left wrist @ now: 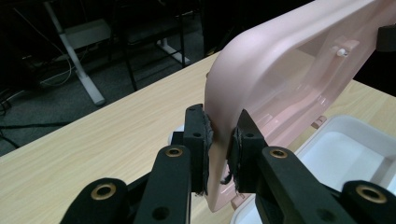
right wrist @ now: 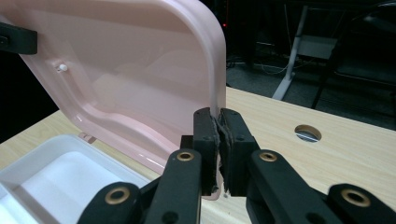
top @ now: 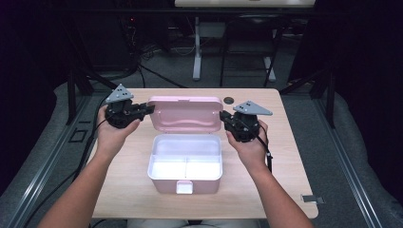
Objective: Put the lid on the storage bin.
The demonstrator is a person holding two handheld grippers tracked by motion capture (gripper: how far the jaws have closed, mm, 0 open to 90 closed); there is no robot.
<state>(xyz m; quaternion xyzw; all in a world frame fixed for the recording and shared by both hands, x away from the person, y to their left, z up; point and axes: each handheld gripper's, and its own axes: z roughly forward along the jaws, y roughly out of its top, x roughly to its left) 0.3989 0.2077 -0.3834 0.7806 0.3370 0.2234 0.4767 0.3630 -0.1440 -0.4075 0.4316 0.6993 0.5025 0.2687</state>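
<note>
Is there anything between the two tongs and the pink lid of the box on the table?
Nothing visible. The left tongs have the lid edge between their pads, and the right tongs are clamped on its opposite edge. The lid stands raised over the open box.

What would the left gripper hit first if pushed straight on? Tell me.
The lid: its edge already sits between the left gripper's fingers. Beyond it, probably the right gripper opposite, though depth is unclear.

A light wooden table (top: 266, 185) carries an open pink box (top: 185, 175).
</note>
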